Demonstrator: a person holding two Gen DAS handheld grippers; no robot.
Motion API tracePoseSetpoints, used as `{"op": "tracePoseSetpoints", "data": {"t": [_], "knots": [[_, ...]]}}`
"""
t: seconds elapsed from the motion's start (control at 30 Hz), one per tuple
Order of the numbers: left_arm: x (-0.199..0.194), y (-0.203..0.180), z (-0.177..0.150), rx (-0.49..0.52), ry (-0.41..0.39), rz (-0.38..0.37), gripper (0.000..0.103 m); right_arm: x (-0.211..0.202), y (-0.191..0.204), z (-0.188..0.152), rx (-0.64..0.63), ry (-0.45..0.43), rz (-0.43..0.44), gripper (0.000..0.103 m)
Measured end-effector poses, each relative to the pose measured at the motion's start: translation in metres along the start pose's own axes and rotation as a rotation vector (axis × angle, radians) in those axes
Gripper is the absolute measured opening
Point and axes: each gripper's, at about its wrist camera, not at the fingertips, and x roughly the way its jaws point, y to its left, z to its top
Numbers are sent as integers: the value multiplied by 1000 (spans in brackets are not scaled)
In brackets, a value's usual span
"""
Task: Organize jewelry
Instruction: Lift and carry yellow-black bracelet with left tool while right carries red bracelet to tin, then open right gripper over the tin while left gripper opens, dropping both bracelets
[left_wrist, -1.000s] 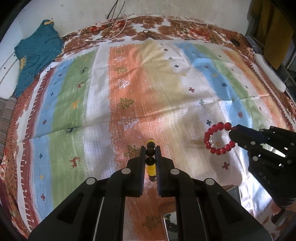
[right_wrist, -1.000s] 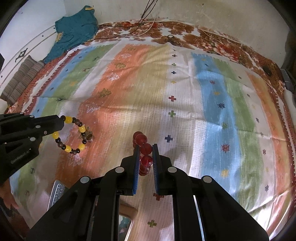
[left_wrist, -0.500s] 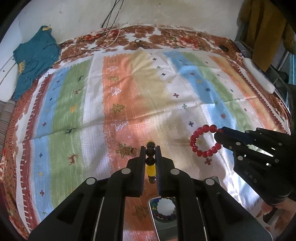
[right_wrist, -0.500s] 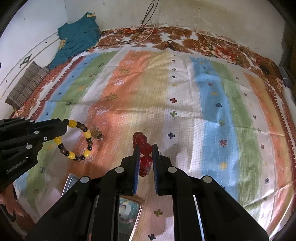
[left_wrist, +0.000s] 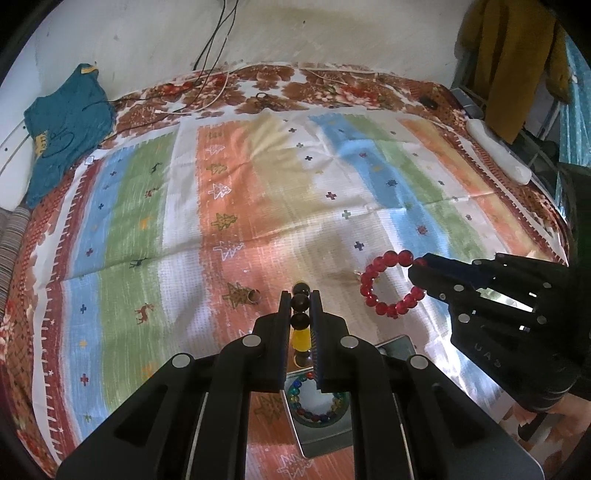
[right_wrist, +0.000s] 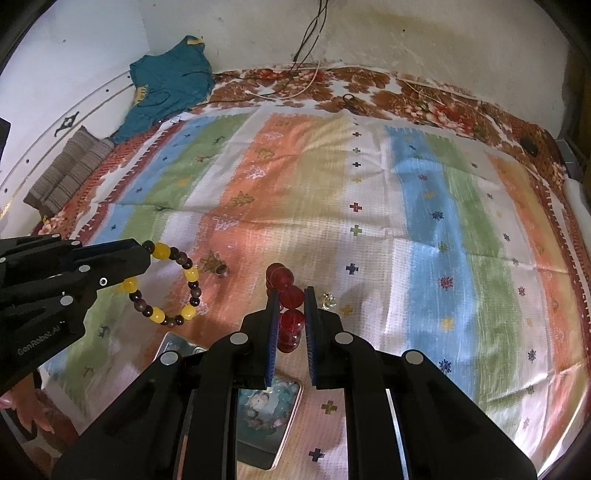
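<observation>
While both bracelets hang mid-air over the striped bedspread (left_wrist: 258, 192), left gripper (left_wrist: 300, 317) jaws pinch the yellow-and-dark bead bracelet (right_wrist: 173, 284), right gripper (right_wrist: 290, 317) jaws pinch the red bead bracelet (left_wrist: 388, 284). Risk: thin grip, beads could slip & miss the metal tray (left_wrist: 325, 435) near, below.

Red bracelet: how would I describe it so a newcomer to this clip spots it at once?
Start from the striped cloth covering the bed, then find the right gripper near its front edge. The red bracelet hangs clamped between its fingers, above the cloth. It is a ring of clear, all-red beads, unlike the yellow-and-dark bracelet in the left gripper.
</observation>
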Motion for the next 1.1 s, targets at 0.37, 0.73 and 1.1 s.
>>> {"op": "tracePoseSetpoints", "data": {"t": [0.37,0.73,1.1], "knots": [[-26,-11,-15,20,-43,-35,9,-17,7,-13,-15,-16,18,14],[-44,-21,-36,39,-60,-58,9,-31,15,-33,-28,-14,28,14],[-49,-28,-48,51,-58,-55,9,-41,19,-49,-29,-12,34,14]]}}
